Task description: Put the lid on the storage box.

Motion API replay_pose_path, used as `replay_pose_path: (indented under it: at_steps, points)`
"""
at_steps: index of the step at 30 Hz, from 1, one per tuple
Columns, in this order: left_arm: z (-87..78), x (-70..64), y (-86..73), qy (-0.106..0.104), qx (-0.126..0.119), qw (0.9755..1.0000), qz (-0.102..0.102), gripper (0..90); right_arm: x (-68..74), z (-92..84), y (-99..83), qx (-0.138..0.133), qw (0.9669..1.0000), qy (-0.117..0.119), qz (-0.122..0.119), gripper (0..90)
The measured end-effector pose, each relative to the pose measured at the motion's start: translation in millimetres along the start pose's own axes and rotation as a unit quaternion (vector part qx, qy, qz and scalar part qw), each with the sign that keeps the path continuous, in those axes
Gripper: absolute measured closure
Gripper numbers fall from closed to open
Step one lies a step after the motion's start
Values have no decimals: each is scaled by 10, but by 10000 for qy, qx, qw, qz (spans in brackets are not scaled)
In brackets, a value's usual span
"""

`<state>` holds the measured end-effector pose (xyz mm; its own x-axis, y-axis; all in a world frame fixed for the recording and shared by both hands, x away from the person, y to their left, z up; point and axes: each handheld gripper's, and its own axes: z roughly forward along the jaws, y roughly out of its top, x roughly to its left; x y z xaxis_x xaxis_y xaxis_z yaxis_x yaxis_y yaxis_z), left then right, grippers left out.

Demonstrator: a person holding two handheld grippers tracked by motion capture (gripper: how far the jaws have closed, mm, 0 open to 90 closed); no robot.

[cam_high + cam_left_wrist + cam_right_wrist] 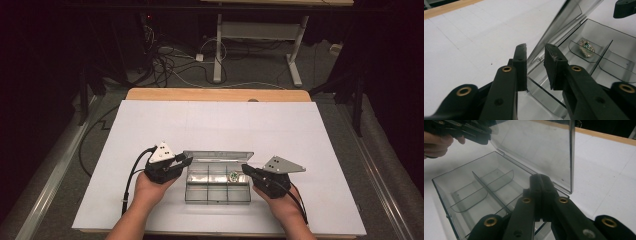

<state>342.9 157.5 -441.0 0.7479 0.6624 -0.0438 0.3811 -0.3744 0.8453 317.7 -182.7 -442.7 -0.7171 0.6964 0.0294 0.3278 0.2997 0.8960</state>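
Note:
A clear plastic compartment box (216,196) lies near the table's front edge with its lid (218,156) standing up at the back. One compartment holds a small green and gold trinket (233,175) (586,47). My left gripper (187,161) (535,53) is at the box's left end. Its jaws stand apart on either side of the lid's corner (564,22), and the pads do not press on it. My right gripper (245,169) (541,178) is at the box's right end, shut, its tips over the rim of the box (461,182). The lid (534,147) rises just behind them.
A white sheet (215,125) covers the wooden table (215,94). Beyond the table stand a desk frame (218,50) and loose cables (170,60) on the floor. A hand holds each gripper from the near edge.

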Motion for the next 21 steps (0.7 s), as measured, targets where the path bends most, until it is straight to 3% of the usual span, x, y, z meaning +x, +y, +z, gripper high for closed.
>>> replay_pose_path:
  at_steps: [14,21]
  points:
    - [-6,-45,-54,-13,180,9998,57,658,-2,-32,-27,14,10000,28,77,900]
    - [-48,-68,-106,41,260,9997,-17,638,6,-40,-33,29,9999,74,106,900]
